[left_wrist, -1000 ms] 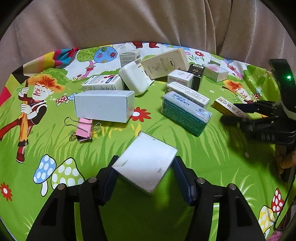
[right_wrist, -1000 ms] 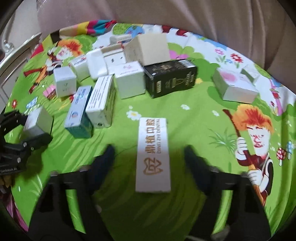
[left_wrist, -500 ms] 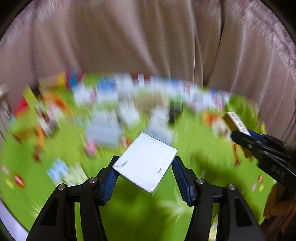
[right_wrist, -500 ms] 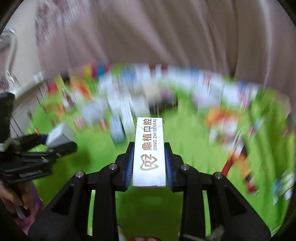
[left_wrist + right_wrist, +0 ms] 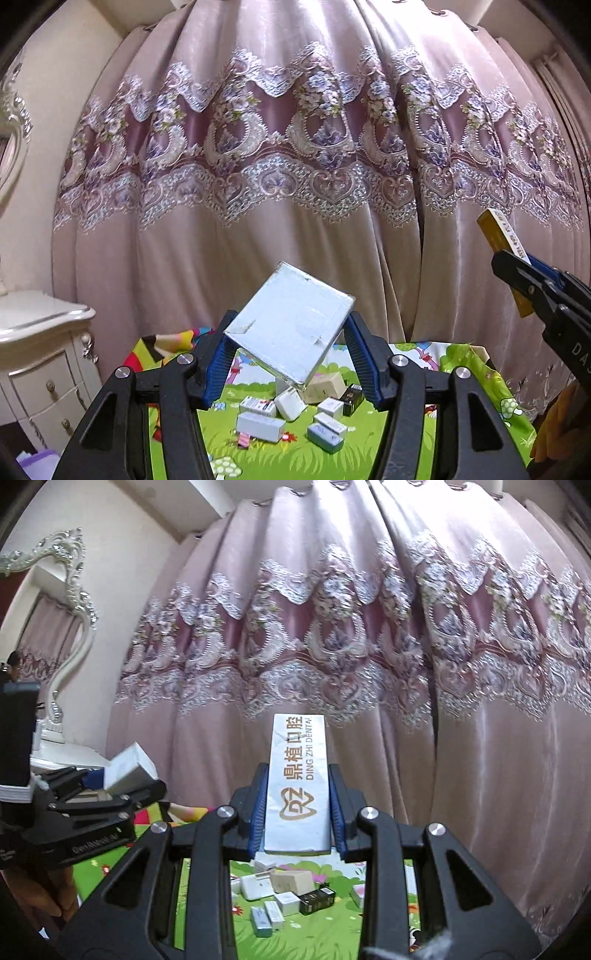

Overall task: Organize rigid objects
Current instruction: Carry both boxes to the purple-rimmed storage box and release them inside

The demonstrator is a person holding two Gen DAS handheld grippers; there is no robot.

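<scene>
**Both Grippers Loaded, Boxes Held Clear of the Table**

While both grippers point roughly level toward the curtain [image 5: 295, 184], each one carries a carton. The left gripper [image 5: 291, 354] is part-open and clamped on a white square box [image 5: 290, 325], pads bearing on two opposite corners so that the box sits as a diamond, one corner up, one down. The right gripper [image 5: 297, 808] is closed narrow on a long dental carton [image 5: 298, 782], pads pressing its two long side faces near the rear end.

Handling, by judgement: both are light cardboard, stiff but crushable, with smooth faces. A corner grip, as on the white square box, may pivot; flat opposite faces are the better hold. The dental carton's grip looks sound.

Orientation: the dental carton's long axis runs straight forward along the fingers, printed face up, free end toward the curtain. The white square box has no marked long axis.

Below lies the green tablecloth [image 5: 314, 934] with the remaining boxes [image 5: 295, 417] clustered.
</scene>
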